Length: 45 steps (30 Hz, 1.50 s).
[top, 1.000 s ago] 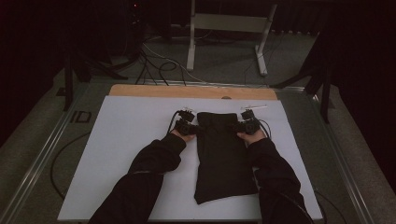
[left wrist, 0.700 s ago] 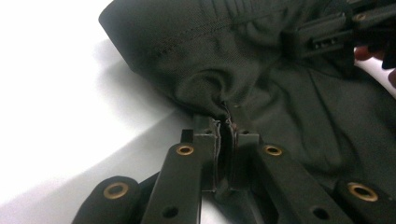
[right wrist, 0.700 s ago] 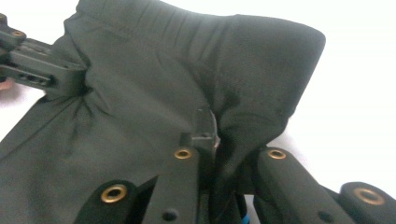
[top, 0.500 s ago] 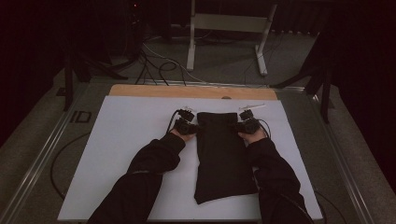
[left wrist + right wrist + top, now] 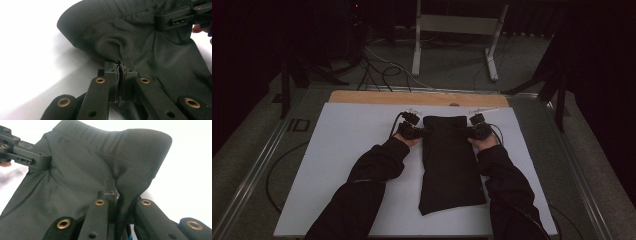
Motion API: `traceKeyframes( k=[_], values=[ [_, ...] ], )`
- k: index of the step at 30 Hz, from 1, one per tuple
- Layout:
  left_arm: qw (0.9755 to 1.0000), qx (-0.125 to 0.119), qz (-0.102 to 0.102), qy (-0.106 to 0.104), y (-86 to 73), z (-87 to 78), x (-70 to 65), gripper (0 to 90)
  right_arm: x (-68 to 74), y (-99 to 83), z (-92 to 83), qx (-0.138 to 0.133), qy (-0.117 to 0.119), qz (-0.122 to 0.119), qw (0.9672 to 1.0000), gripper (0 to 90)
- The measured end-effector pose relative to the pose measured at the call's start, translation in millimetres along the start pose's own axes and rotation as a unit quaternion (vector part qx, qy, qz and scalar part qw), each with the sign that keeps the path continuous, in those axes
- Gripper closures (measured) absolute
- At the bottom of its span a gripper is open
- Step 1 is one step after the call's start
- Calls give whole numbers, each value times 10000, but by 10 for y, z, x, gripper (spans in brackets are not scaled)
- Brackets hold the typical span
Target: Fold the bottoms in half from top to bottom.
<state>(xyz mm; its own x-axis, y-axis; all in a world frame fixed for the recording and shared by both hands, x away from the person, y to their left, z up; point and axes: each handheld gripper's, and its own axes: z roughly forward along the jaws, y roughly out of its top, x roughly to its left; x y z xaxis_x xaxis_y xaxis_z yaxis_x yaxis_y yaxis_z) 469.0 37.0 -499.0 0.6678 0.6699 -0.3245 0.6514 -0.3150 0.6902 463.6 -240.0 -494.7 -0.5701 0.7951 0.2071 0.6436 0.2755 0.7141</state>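
A white sheet (image 5: 352,150) is seen spread over the tabletop, with a strip of bare wood (image 5: 412,98) left exposed along the far edge. Beyond it, a pale metal stand (image 5: 452,30) is set on the grey floor (image 5: 452,65), where dark cables (image 5: 377,67) are left loosely tangled.

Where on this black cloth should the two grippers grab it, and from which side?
Probably at the two far corners of the black cloth, each from its own outer side: it lies flat and long, so its side edges are open. The left gripper and right gripper already pinch folds there.
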Motion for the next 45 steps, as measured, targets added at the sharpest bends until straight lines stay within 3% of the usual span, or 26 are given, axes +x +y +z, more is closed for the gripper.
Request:
traceKeyframes(
  k=[6, 12, 22, 35, 36, 39, 45],
  values=[
    [9994, -17, 326, 87, 146, -92, -17, 863, 19, 79, -78, -144, 7, -9, 9999, 852],
    [9988, -135, 467, 32, 227, -201, -46, 863, 42, 146, -150, -308, 28, -20, 9995, 853],
    [9972, -186, 667, -293, 188, -336, -107, 864, 96, 151, -292, -359, 117, -183, 9991, 852],
    [9941, -280, 886, -568, 101, -496, -212, 863, 209, 112, -444, -435, 217, -382, 9981, 853],
    [9938, -281, 900, -589, 90, -500, -217, 863, 233, 98, -470, -434, 202, -508, 9976, 853],
    [9932, -285, 909, -663, 62, -517, -235, 863, 267, 77, -499, -416, 199, -572, 9973, 853],
    [9925, -258, 954, -716, 37, -568, -273, 863, 327, 40, -573, -494, 258, -589, 9967, 853]
  ],
)
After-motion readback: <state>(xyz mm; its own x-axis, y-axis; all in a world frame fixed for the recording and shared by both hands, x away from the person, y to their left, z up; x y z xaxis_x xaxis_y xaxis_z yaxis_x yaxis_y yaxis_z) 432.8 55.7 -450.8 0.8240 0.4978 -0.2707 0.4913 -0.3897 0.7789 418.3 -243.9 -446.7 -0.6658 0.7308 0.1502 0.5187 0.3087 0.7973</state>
